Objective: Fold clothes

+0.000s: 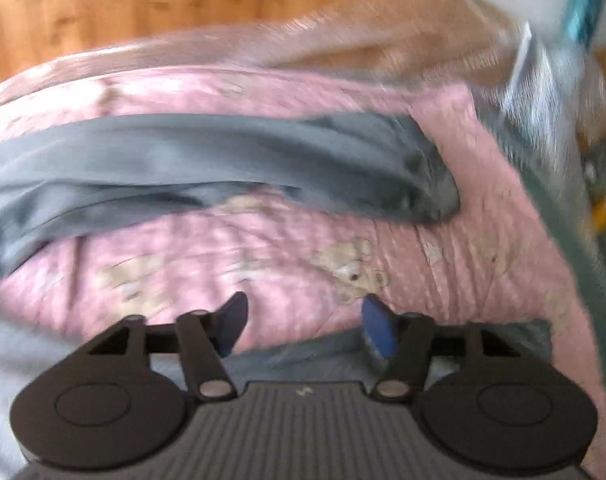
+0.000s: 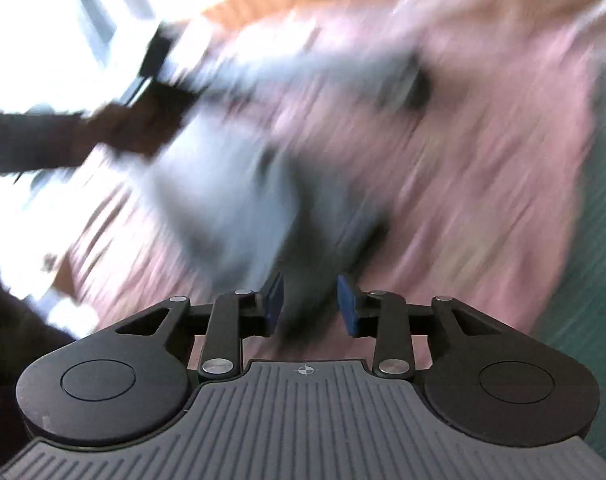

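Lying crosswise on the pink blanket (image 1: 263,248), the grey garment (image 1: 207,160) stretches ahead of the left gripper (image 1: 303,320) — fingers spread, empty; right gripper (image 2: 310,304) — also spread — looks nearer, cloth between its fingers.

Each tool is matte black: two round housings with raised discs, silver rivets on angled links, and blue pads on the fingers, left (image 1: 305,326) and right (image 2: 310,306). A ribbed grey plate (image 2: 303,416) bears a small crosshair mark. A dark sleeve (image 2: 35,140) shows, blurred.
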Available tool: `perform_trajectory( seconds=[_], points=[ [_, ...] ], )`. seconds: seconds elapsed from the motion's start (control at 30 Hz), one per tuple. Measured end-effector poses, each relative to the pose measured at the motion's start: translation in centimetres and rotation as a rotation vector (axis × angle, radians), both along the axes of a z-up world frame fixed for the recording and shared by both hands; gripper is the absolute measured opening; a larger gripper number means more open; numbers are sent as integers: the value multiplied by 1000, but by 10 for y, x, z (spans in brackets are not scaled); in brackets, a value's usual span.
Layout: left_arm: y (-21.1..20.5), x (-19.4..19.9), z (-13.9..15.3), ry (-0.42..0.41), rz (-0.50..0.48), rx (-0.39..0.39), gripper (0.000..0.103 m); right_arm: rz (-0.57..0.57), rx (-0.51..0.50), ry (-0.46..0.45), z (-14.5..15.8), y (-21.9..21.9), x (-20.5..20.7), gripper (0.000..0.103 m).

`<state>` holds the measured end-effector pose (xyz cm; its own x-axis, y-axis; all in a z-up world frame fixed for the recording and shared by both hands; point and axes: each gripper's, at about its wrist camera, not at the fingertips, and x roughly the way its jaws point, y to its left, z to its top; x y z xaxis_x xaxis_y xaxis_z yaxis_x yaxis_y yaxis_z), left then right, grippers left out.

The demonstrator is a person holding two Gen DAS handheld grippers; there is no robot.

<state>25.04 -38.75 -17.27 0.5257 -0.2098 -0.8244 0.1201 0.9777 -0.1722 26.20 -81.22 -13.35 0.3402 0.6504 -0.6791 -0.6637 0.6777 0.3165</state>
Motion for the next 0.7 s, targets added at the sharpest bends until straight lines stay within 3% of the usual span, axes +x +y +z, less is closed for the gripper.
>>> perform_trajectory(
  seconds=[0.03,0.1,0.2,0.23,0.33,0.37,0.4,0.43,0.47,0.53,0.6,0.7],
  points=[
    [15,-11,0,17,25,16,68,-29,-13,-51,4,12,4,36],
    [46,-32,-4,69,73,77,67,-21,-142,-98,-13,60,15,36],
    [113,-73,-2,123,181,160,65,51,-353,-126,-51,115,27,21],
    [143,-89,1,132,242,182,65,47,-401,-116,-60,118,30,21],
    [234,-140,11,165,450,235,66,-44,-405,-85,-64,103,38,20],
    [265,-159,14,178,529,247,66,-65,-447,-100,-64,104,36,15],
    [296,-178,17,187,608,251,68,-82,-498,-119,-64,107,36,2],
    [324,-194,18,196,682,251,70,-113,-541,-132,-62,111,35,1],
    [350,-209,18,203,753,249,71,-156,-574,-138,-59,117,36,1],
    [401,-235,20,211,884,230,71,-258,-615,-197,-43,134,28,26],
    [444,-249,23,196,976,178,71,-311,-535,-230,-20,161,11,27],
    [485,-238,25,108,980,86,71,-289,-402,-148,-11,203,-11,39]
  ],
)
